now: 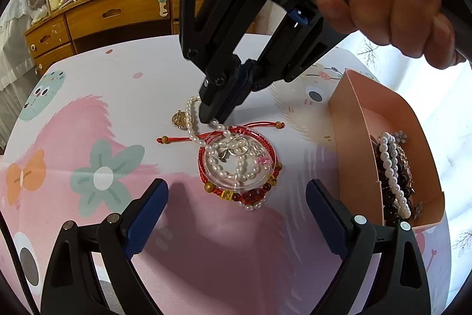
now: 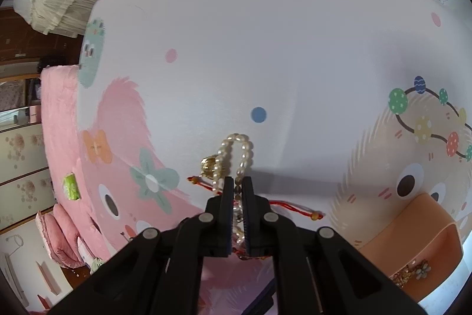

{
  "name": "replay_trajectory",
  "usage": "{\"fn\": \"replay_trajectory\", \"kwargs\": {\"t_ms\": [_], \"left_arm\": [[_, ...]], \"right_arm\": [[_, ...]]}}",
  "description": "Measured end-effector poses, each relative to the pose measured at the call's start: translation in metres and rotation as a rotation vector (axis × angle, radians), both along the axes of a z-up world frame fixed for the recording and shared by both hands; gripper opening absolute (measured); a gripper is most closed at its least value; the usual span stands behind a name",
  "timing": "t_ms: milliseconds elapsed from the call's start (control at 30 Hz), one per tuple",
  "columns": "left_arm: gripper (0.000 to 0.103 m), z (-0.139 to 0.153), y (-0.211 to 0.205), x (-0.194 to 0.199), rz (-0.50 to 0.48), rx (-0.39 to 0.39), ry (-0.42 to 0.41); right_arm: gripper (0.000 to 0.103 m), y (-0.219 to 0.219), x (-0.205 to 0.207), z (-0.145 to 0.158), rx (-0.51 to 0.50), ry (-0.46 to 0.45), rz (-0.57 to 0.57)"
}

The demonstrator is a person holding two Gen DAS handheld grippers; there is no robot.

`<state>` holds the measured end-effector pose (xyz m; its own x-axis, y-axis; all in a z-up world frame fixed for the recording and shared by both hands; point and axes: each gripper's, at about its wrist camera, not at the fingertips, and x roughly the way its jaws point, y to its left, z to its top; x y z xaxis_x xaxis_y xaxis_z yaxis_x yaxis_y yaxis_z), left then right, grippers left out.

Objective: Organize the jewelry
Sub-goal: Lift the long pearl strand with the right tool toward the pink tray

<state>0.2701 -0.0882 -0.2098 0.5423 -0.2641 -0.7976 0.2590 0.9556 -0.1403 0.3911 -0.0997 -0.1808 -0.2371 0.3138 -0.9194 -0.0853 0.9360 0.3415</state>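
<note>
1. Two grippers over the printed tablecloth (image 1: 124, 61); the pink tray (image 1: 351, 143), already holding bead strands, sits just right of the left gripper's (image 1: 236, 214) jaws.
2. Left gripper: jaws spread wide, empty, with the jewelry pile directly ahead between them.
3. Right gripper (image 2: 237, 191): jaws pinched on the pearl necklace (image 2: 236, 155). One loop lies on the cloth beyond the tips; the rest trails back onto the clear round lid (image 1: 236, 164).
4. Step in hand, judged: lifting the pearls free for the tray.
5. Next move likely needs a slow, straight lift, then travel toward the tray.
6. Obstacles: the red cord bracelet (image 1: 221, 135) crosses the strand, and the gold pendant (image 1: 180, 120) touches the loop; either may snag.
</note>
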Motion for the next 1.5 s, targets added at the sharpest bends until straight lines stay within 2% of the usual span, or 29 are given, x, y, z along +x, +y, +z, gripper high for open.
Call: {"fn": "replay_trajectory", "kwargs": {"t_ms": [200,567,1133,1233,1300,1333,1367,1500], "left_arm": [[0.093,-0.003,0.002,0.003,-0.001,-0.017,0.005],[0.093,-0.006,-0.006,0.006,0.009,-0.03,-0.025],[0.093,-0.005,-0.01,0.013,0.052,-0.022,-0.026],[0.087,-0.003,-0.009,0.013,0.048,-0.042,-0.034],[0.075,-0.002,-0.008,0.014,0.068,-0.055,-0.038],[0.066,-0.002,-0.009,0.014,0.082,-0.035,-0.042],[0.063,-0.003,-0.01,0.015,0.093,-0.003,-0.047],[0.064,-0.003,-0.015,0.017,0.066,0.045,-0.044]], "right_arm": [[0.005,-0.014,-0.002,0.023,0.085,-0.057,-0.043],[0.005,-0.045,-0.013,0.082,0.231,-0.207,-0.153],[0.005,-0.07,-0.035,0.15,0.33,-0.377,-0.16],[0.005,-0.076,-0.04,0.159,0.351,-0.396,-0.162],[0.005,-0.08,-0.043,0.165,0.358,-0.408,-0.159],[0.005,-0.082,-0.045,0.166,0.363,-0.41,-0.159],[0.005,-0.083,-0.047,0.168,0.365,-0.412,-0.157],[0.005,-0.086,-0.053,0.179,0.379,-0.432,-0.151]]}}
